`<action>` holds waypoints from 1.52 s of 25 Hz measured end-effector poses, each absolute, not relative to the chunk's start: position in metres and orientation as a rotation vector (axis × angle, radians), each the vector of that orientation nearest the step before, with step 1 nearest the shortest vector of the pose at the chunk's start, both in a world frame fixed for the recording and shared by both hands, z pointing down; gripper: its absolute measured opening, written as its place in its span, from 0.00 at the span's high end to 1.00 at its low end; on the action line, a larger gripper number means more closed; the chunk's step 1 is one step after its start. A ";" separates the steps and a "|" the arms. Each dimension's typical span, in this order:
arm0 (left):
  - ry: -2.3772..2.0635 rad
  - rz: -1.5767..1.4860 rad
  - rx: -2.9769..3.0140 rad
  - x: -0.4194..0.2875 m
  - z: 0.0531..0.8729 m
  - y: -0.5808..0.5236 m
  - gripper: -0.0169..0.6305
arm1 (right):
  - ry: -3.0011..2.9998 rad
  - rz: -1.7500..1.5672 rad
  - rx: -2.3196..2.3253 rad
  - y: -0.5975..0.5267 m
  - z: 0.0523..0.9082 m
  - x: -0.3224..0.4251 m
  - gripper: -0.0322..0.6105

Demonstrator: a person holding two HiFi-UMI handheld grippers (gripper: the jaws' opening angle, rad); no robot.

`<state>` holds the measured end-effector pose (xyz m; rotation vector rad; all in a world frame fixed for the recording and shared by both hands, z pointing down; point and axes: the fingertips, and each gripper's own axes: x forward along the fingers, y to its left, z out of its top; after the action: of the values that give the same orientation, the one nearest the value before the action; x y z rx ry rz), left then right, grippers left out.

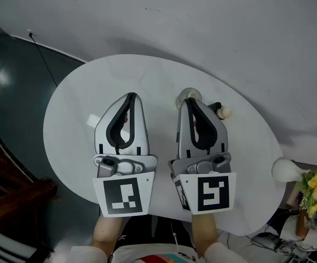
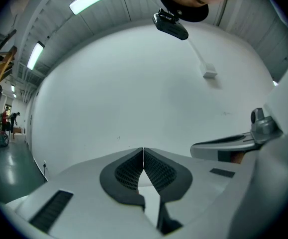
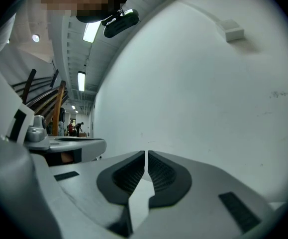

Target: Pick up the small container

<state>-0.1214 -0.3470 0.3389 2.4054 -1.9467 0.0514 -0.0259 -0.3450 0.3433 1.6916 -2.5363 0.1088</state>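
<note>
Approach step in hand, nothing grasped yet. Left gripper [image 1: 131, 96] is hovering over the white table [image 1: 65, 130], jaws pressed together, empty. Right gripper [image 1: 190, 100] is also showing closed jaws, empty. What looks like the small container [image 1: 187, 92] is peeking out at its twelve o'clock, a cream item [image 1: 224, 112] at two o'clock. Next move is calling for spreading the jaws, then advancing.

Head view steeply down; gripper views face wall [image 2: 148, 93]
</note>
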 end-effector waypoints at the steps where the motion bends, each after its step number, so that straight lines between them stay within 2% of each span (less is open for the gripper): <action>1: -1.933 0.068 2.409 -0.119 0.347 -0.348 0.95 | -2.522 0.113 1.708 -0.348 0.347 -0.023 0.93; 6: -1.891 0.098 2.383 -0.111 0.376 -0.354 0.95 | -2.482 0.142 1.708 -0.361 0.368 -0.015 0.90; 8: -1.877 0.094 2.381 -0.107 0.381 -0.357 0.95 | -2.467 0.157 1.690 -0.365 0.378 -0.014 0.79; 11: -1.858 0.117 2.390 -0.101 0.388 -0.360 0.95 | -2.438 0.178 1.692 -0.369 0.391 -0.010 0.69; 14: -1.846 0.137 2.382 -0.099 0.397 -0.363 0.95 | -2.389 0.214 1.721 -0.376 0.406 -0.005 0.51; 16: -1.842 0.146 2.377 -0.099 0.402 -0.364 0.95 | -2.351 0.238 1.758 -0.379 0.415 0.000 0.46; 38: -1.796 0.233 2.332 -0.098 0.454 -0.362 0.95 | -2.141 0.457 1.853 -0.396 0.508 0.018 0.43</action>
<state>-0.0982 -0.3622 0.4538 2.3315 -1.7957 0.2328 0.0180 -0.3961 0.5075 1.8526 -2.1411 0.4569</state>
